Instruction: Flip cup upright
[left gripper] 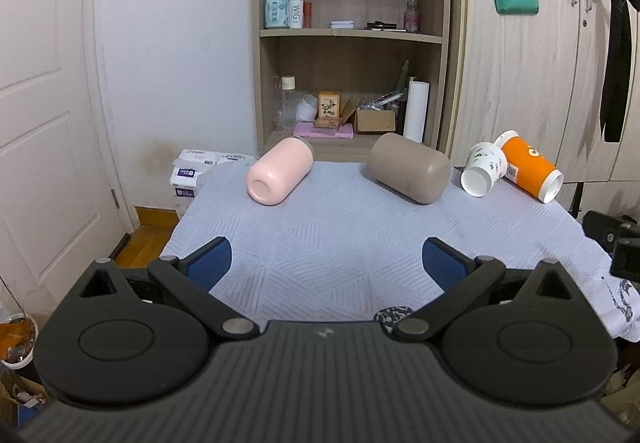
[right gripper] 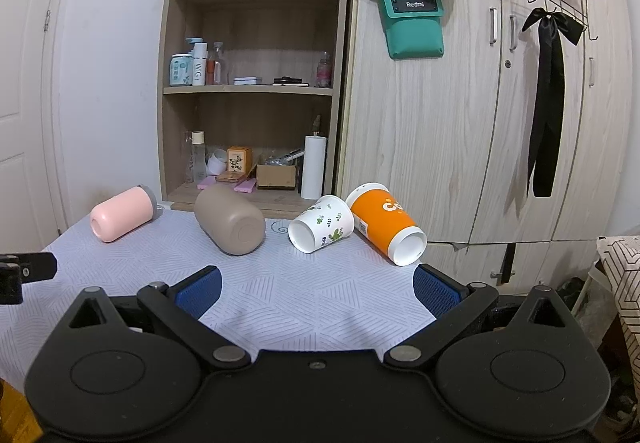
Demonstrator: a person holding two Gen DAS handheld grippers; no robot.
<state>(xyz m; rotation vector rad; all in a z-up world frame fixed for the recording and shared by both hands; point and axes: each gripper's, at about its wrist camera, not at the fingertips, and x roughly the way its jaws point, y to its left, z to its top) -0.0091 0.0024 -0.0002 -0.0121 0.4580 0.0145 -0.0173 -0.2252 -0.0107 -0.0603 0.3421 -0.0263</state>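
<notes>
Several cups lie on their sides along the far edge of the table: a pink cup (left gripper: 279, 171) (right gripper: 122, 214), a taupe cup (left gripper: 410, 168) (right gripper: 230, 220), a white leaf-print paper cup (left gripper: 483, 169) (right gripper: 321, 224) and an orange paper cup (left gripper: 530, 168) (right gripper: 386, 224). My left gripper (left gripper: 326, 263) is open and empty, above the near middle of the table, well short of the cups. My right gripper (right gripper: 318, 293) is open and empty, just in front of the two paper cups.
The table has a pale blue-grey patterned cloth (left gripper: 340, 227) (right gripper: 304, 299). A wooden shelf unit (left gripper: 352, 35) with bottles and boxes and a wardrobe (right gripper: 460, 147) stand right behind it. A white door (left gripper: 44, 103) is at the left. Tissue packs (left gripper: 192, 171) lie by the table's far left corner.
</notes>
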